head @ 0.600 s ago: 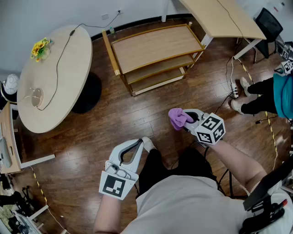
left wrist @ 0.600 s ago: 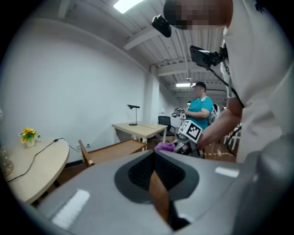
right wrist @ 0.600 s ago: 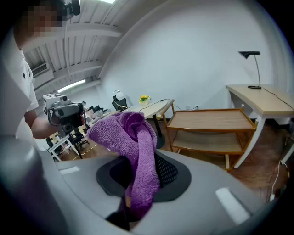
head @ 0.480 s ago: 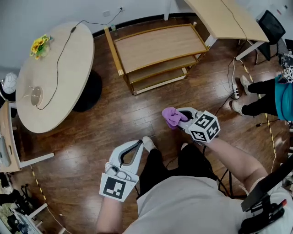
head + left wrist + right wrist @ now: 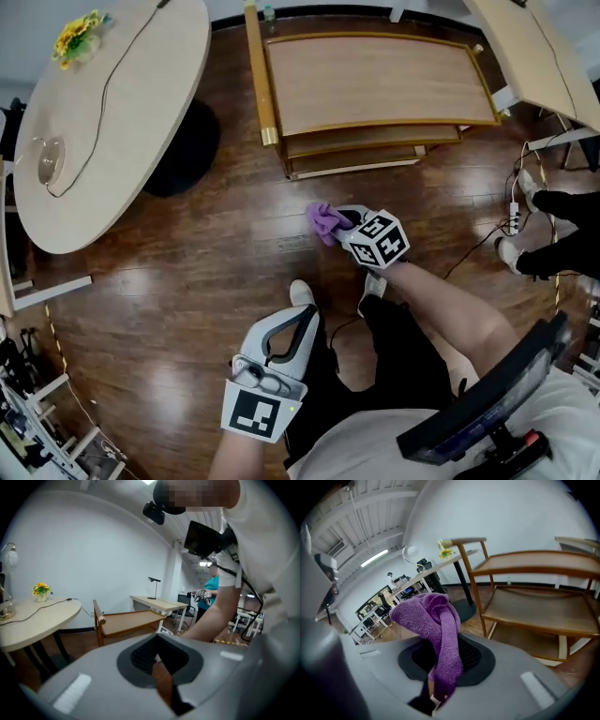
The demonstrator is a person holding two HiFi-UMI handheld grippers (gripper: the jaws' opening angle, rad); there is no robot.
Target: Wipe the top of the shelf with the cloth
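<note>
The wooden three-tier shelf (image 5: pixel 375 80) stands ahead of me, its top board bare. My right gripper (image 5: pixel 339 223) is over the floor just short of the shelf's front, shut on a purple cloth (image 5: pixel 324 221). In the right gripper view the cloth (image 5: pixel 436 620) bunches up out of the right gripper (image 5: pixel 440 653), and the shelf (image 5: pixel 534 560) is close on the right. My left gripper (image 5: pixel 302 317) hangs low near my legs, shut with nothing in it. In the left gripper view the left gripper (image 5: pixel 157 656) points toward the shelf (image 5: pixel 129 619).
A round table (image 5: pixel 103 112) with yellow flowers (image 5: pixel 77 33) and a cable stands left of the shelf. A desk (image 5: pixel 553 56) is at the far right. Another person's legs (image 5: pixel 562 234) and a floor power strip (image 5: pixel 514 211) are on the right.
I have come closer to the shelf. The right gripper with the cloth sits nearer its front edge and further left in view. The left gripper has stayed low and shut.
</note>
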